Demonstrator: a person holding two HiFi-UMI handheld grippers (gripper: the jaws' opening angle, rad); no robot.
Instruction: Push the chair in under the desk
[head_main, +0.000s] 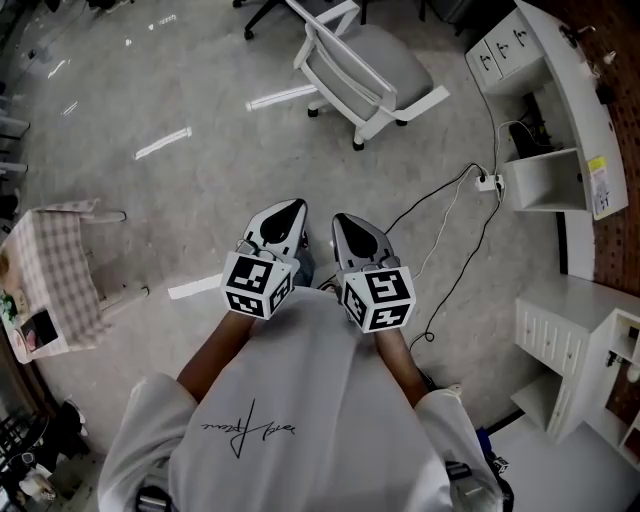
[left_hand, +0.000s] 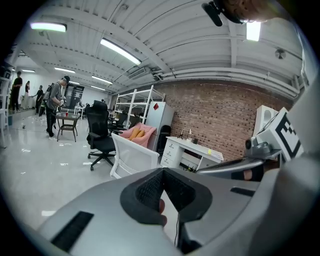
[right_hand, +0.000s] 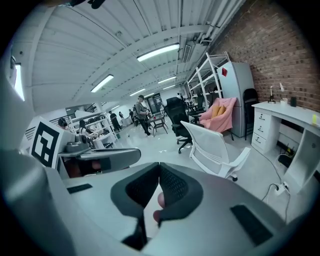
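White chair (head_main: 365, 65) apart from desk (head_main: 572, 95) (drawers (head_main: 503, 50) shut), both hand-held grippers (head_main: 292, 208) (head_main: 343, 220) closed, empty

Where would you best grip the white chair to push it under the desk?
On the white chair, take the backrest's top rail, approaching from the open floor, opposite the desk. Its back faces that way and its seat points toward the desk, so a push there should roll it in.
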